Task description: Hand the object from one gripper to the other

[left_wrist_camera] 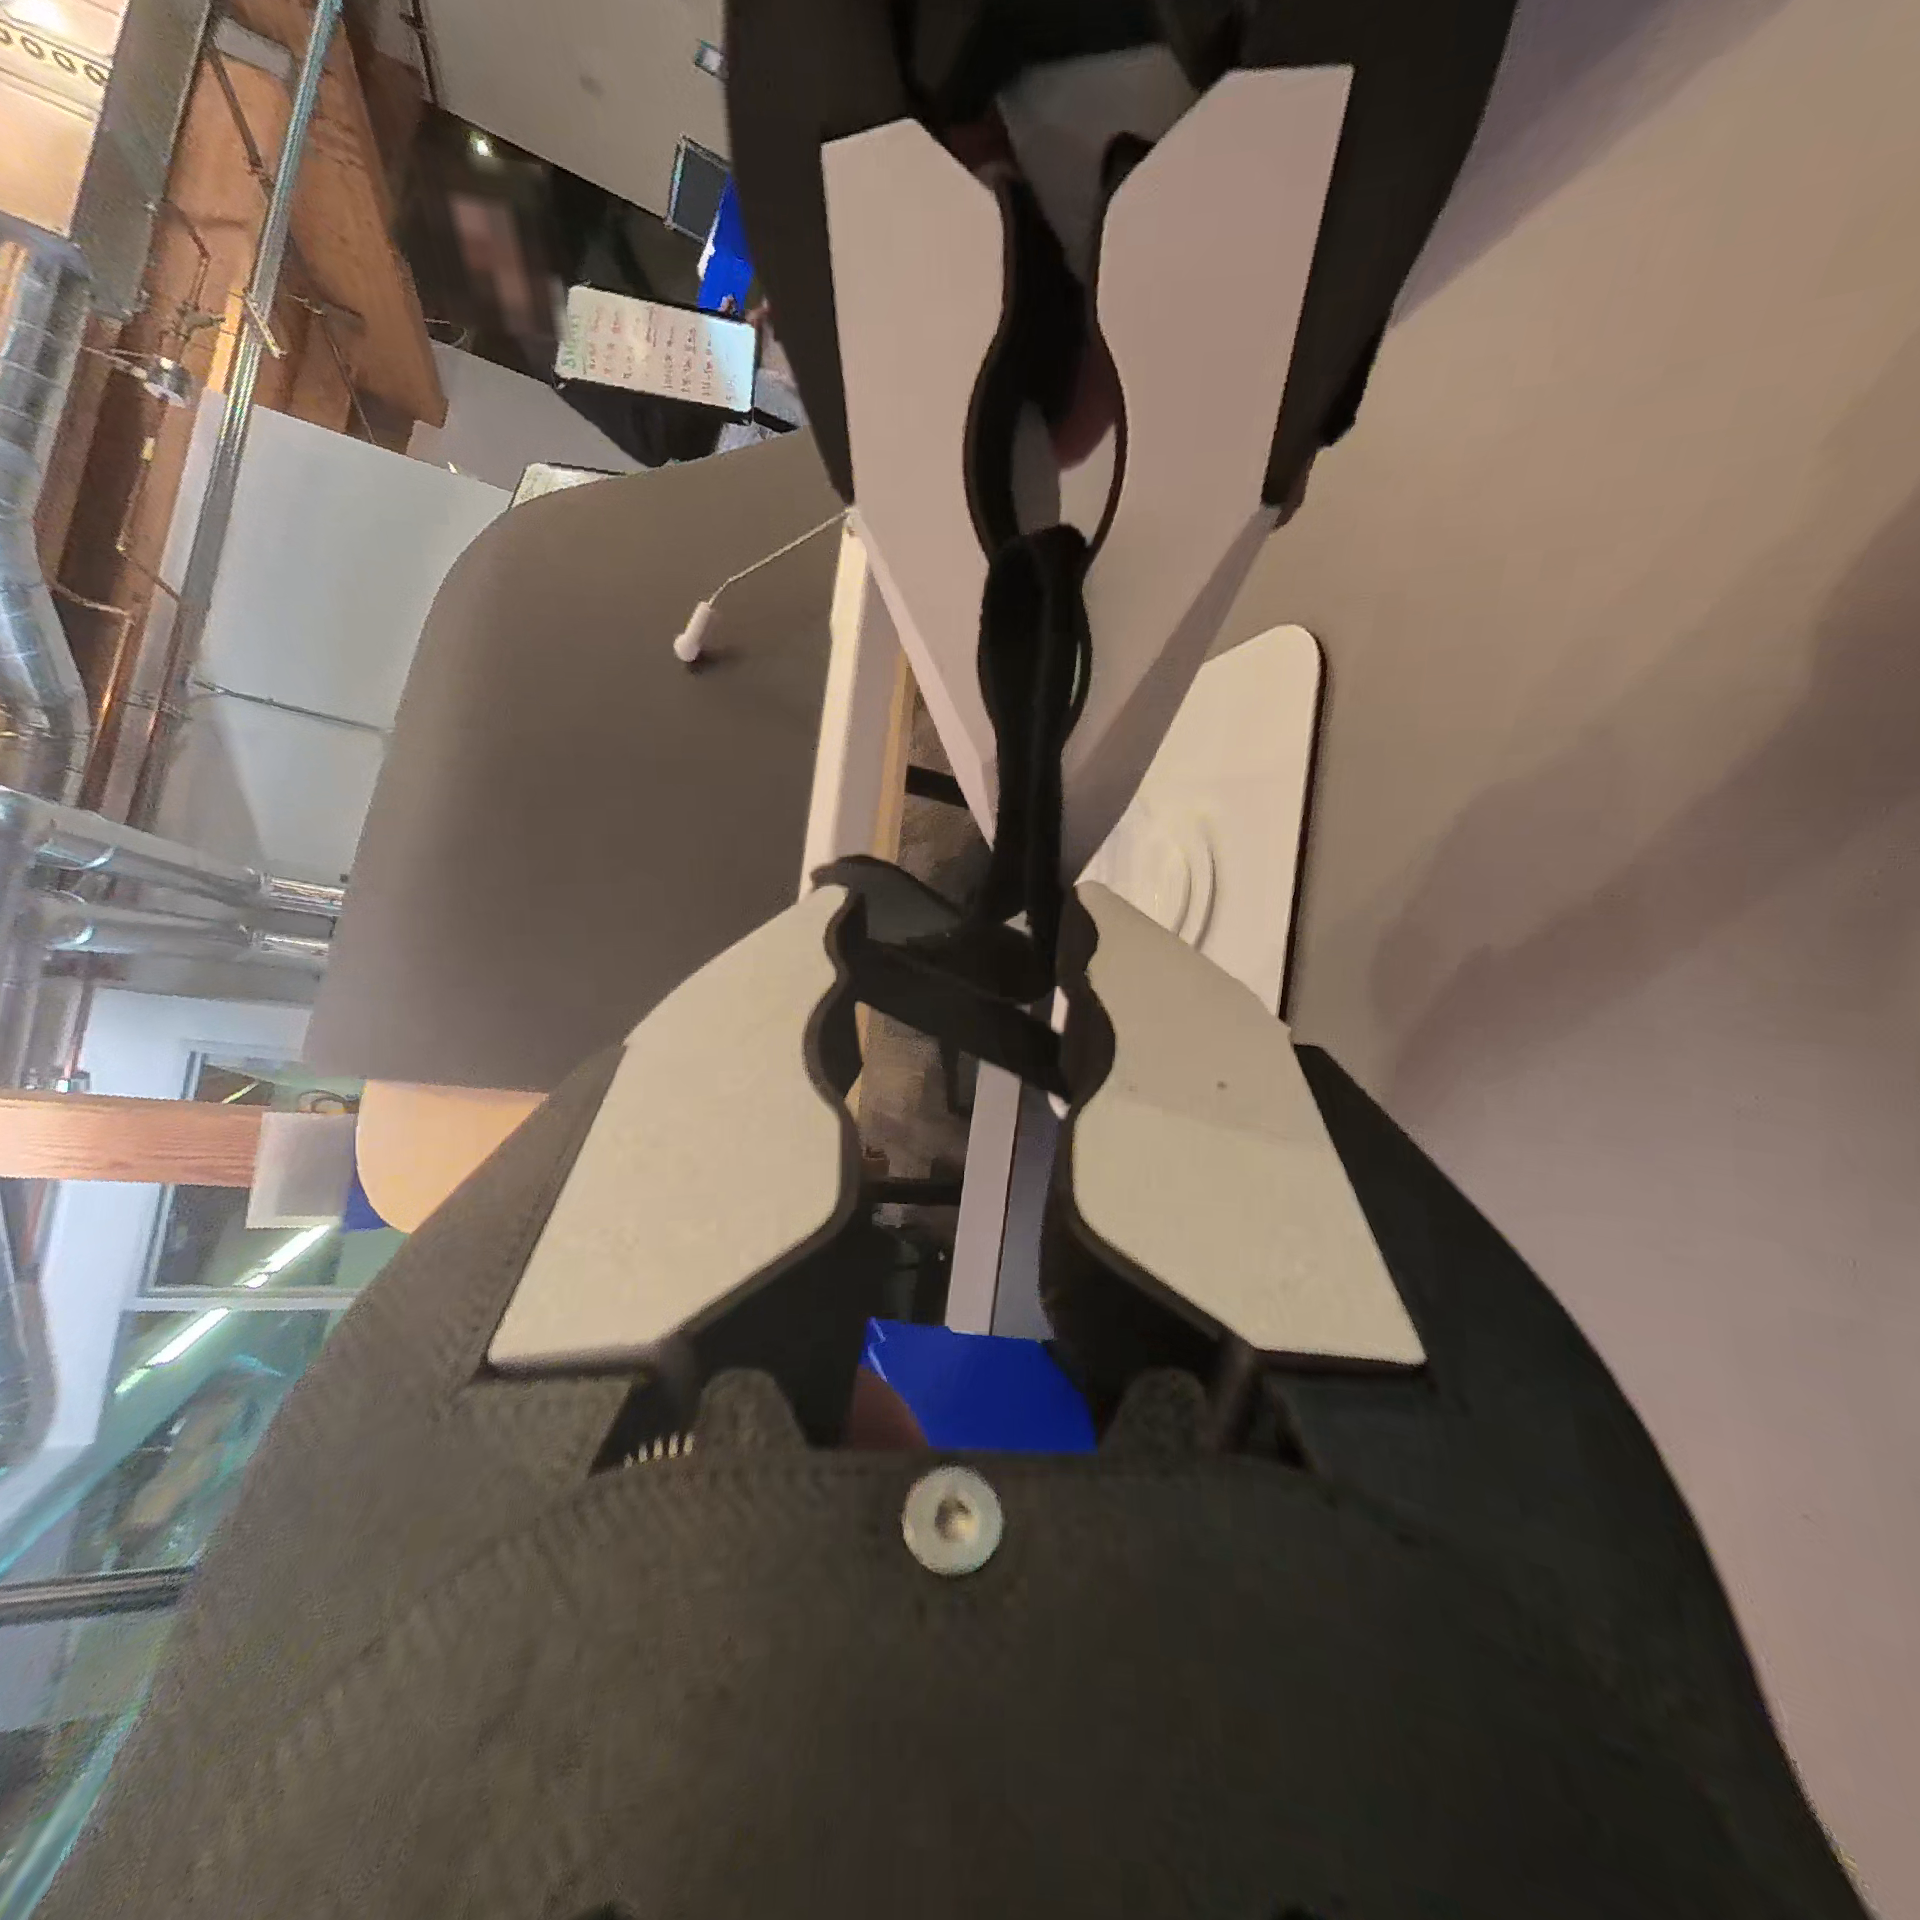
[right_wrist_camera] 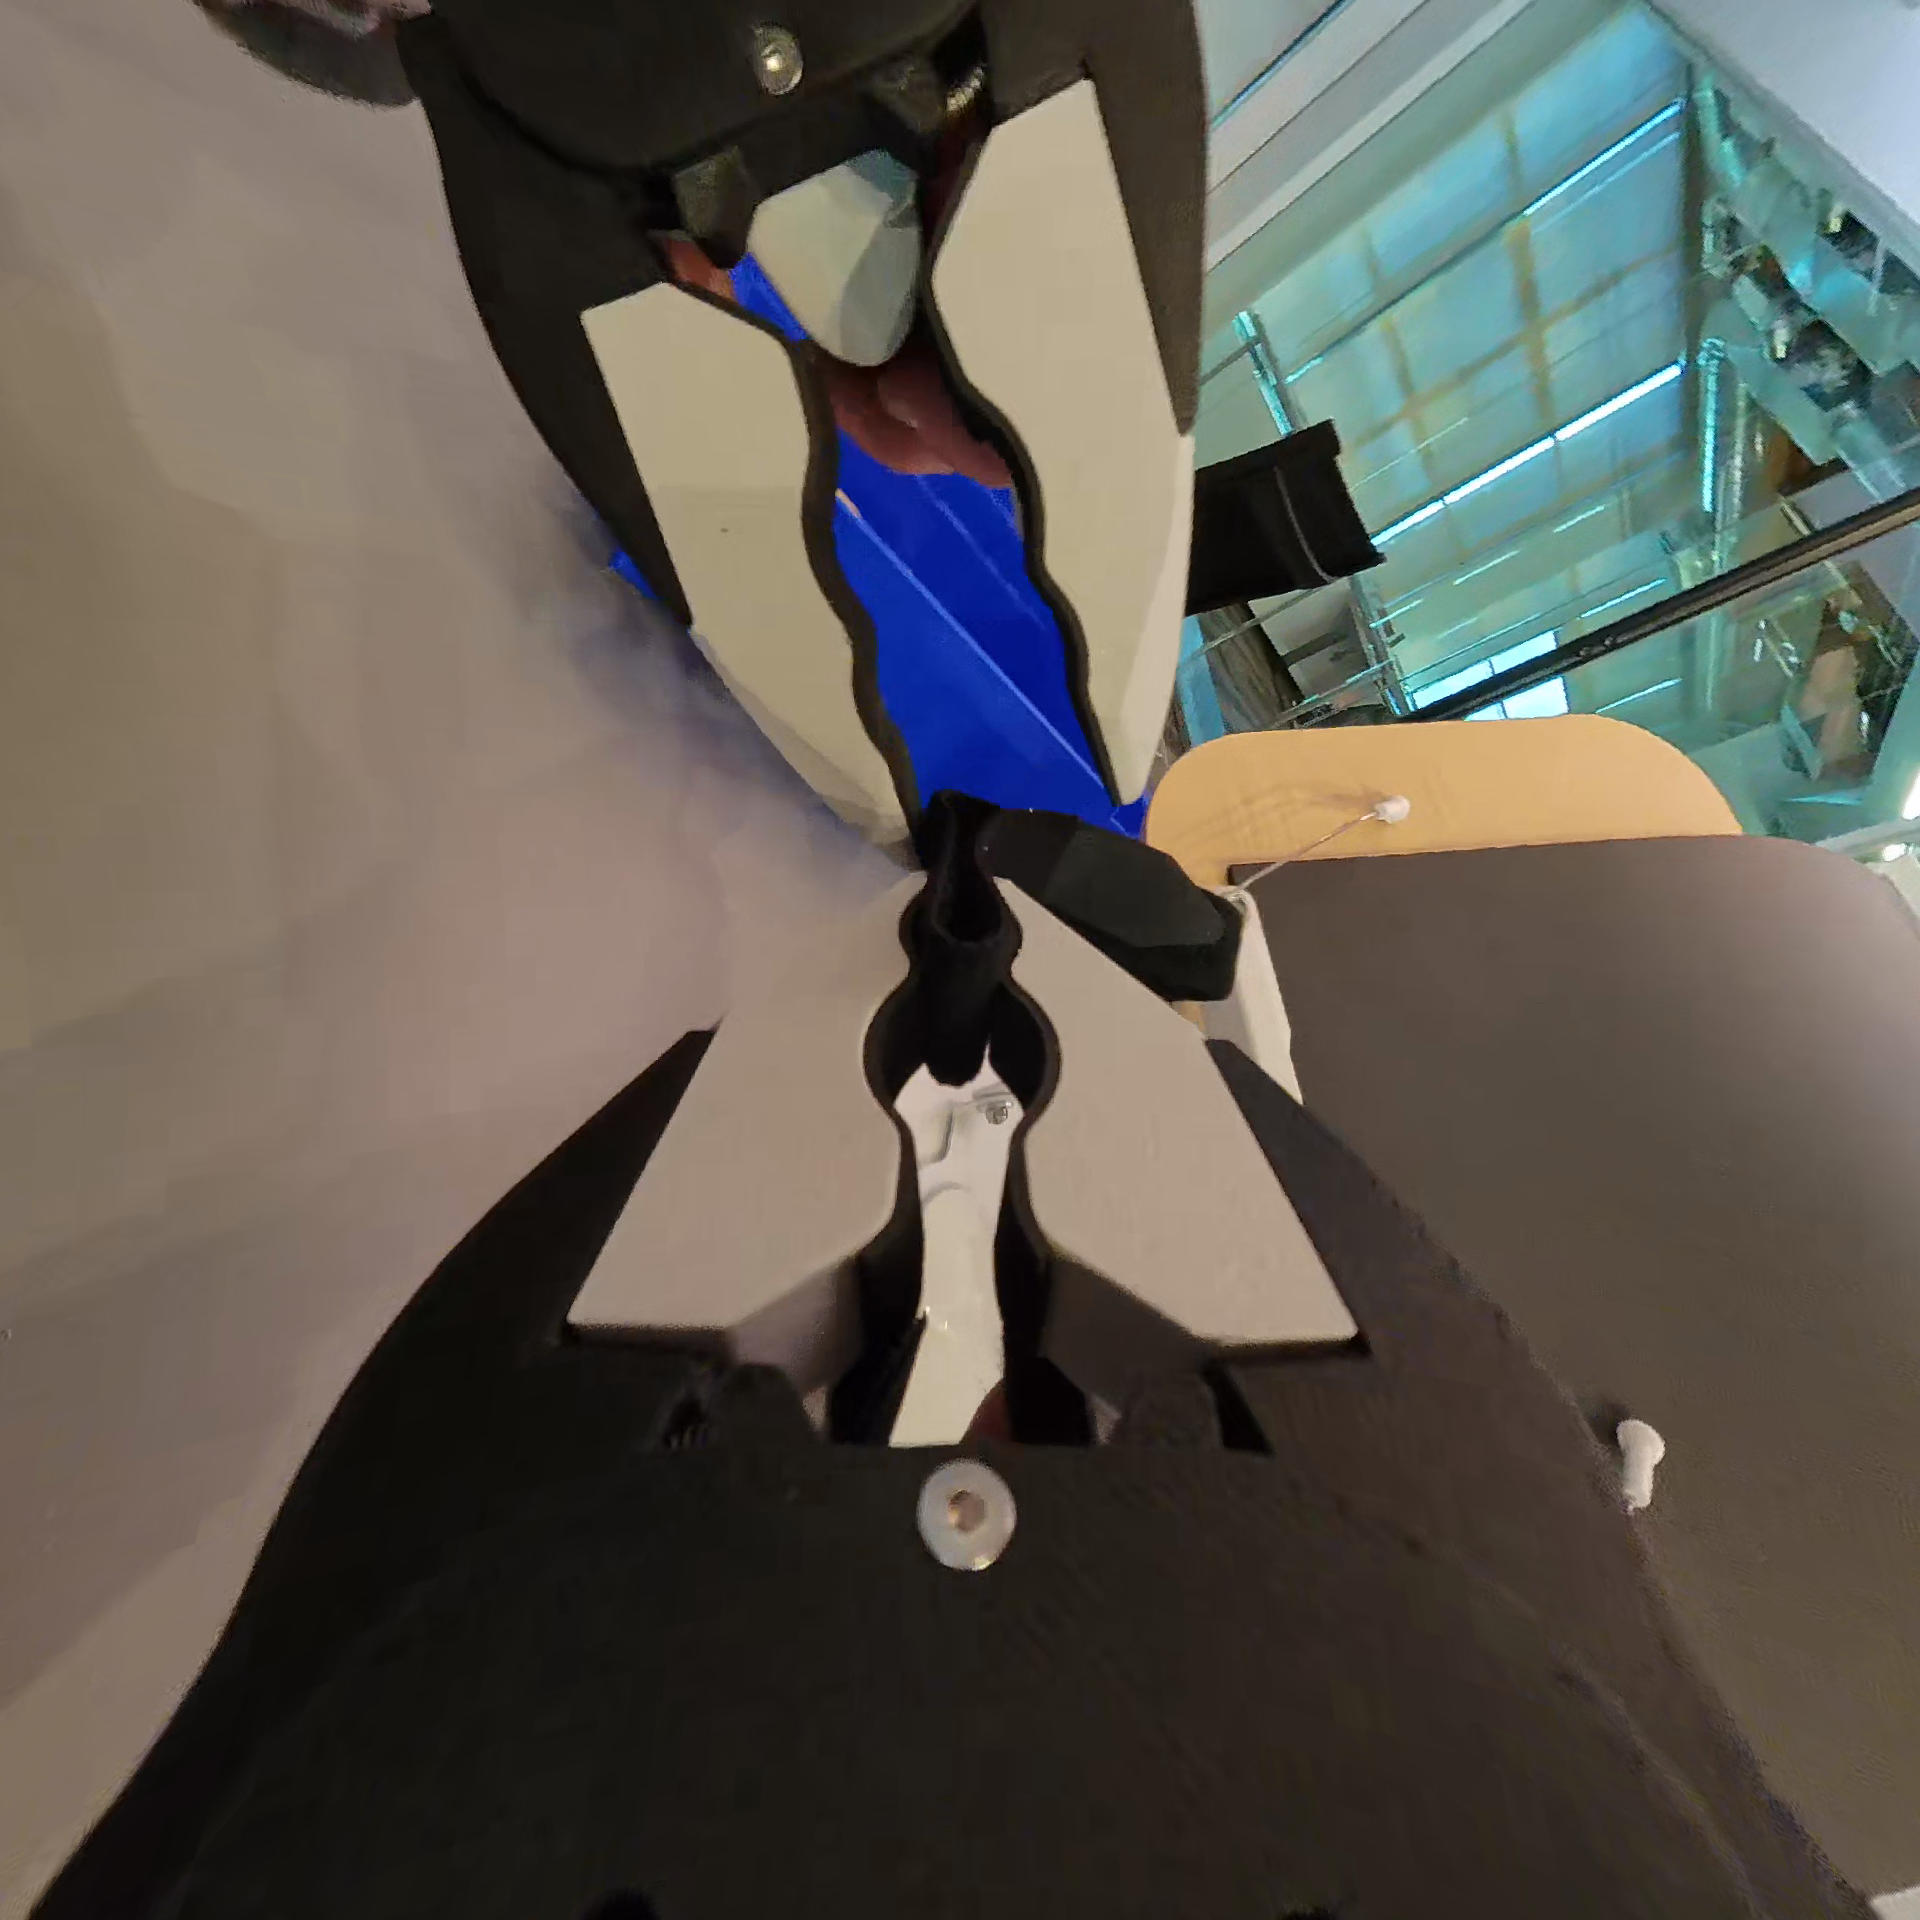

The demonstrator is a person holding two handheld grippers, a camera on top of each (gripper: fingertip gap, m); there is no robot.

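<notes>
The object is a black strap with a thicker black block at one end. My right gripper reaches in from the top of the left wrist view and is shut on the strap's far end. In the right wrist view the right gripper pinches the folded strap between its tips, and the block sticks out to the right. My left gripper has its jaws apart, with the strap's near end lying across the gap at its tips. The left gripper also shows from above in the right wrist view, with blue visible between its fingers.
Both grippers meet tip to tip in the air. A dark grey rounded panel with a white cord and plug stands behind. A white plate with a round disc, a light wood panel and a glass wall are nearby. Both grippers' tips are close together, under 4 cm apart.
</notes>
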